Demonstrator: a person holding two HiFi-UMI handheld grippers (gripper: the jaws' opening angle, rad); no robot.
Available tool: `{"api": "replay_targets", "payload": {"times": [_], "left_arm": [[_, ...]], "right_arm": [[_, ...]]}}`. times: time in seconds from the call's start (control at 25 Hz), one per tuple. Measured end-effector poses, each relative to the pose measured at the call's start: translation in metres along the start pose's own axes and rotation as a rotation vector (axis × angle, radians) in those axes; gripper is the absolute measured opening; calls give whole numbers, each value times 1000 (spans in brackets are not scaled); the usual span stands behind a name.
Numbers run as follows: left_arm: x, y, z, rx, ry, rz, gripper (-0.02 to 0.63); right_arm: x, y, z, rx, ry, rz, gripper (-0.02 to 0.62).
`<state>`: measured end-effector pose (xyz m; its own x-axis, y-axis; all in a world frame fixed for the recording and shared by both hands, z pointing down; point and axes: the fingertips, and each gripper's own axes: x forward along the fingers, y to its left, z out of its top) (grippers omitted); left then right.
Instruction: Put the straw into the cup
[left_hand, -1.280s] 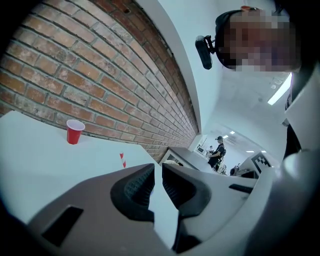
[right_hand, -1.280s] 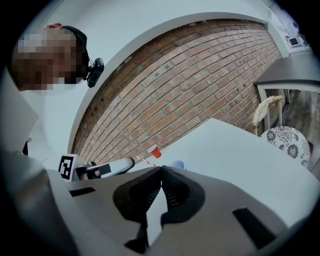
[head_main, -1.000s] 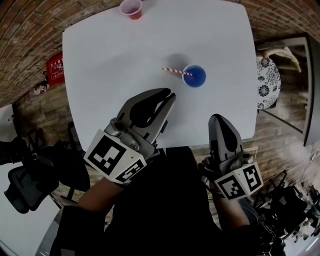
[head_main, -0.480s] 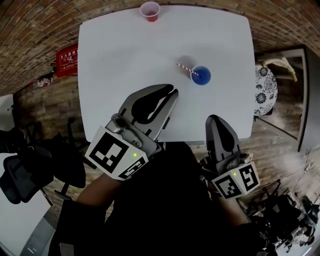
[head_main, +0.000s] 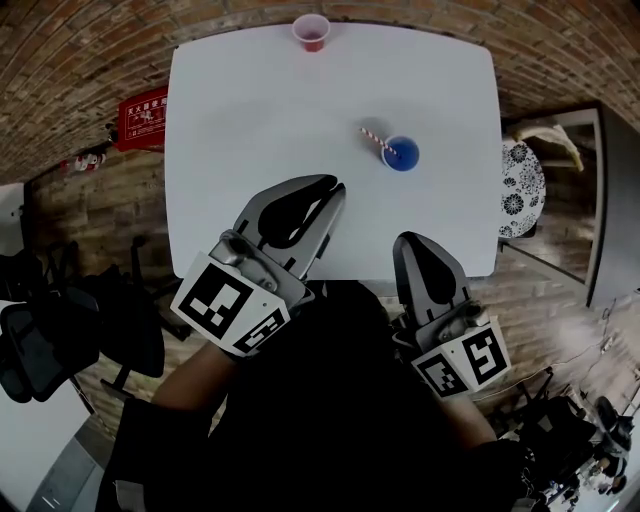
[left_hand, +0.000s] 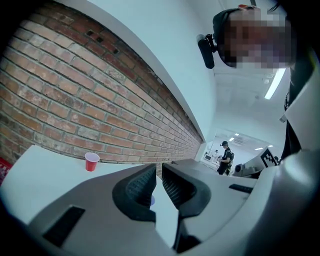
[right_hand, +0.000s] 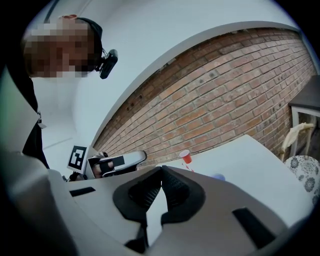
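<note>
Straw (head_main: 374, 137) already stood in the blue cup (head_main: 401, 155), leaning out up-left over the rim, mid-right on the table (head_main: 250, 120). The task looked done, or at its last step.

Left gripper (head_main: 333, 190) hung over the near table edge, well apart from the cup. Its jaws were all but together, just a thin slit, nothing between them. Right gripper (head_main: 413, 240) sat just off the near edge with its jaw tips touching, empty too. Neither held or touched anything.

A red cup (head_main: 312, 32) stood at the far edge, not involved.

Next move probably called for nothing more on the straw. If it were judged too tilted, one gripper would need to open, reach across to the cup and nudge it upright without tipping the cup.
</note>
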<state>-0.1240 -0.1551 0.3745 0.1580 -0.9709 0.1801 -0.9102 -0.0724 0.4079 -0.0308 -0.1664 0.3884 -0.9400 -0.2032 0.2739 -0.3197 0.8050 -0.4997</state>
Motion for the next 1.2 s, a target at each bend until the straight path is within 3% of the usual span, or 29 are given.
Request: {"api": "replay_targets", "payload": {"times": [1.2], "left_arm": [[-4,14,-2,6,6,12,38]], "right_arm": [[-6,6,-5,-15,-4,-5,23]]}}
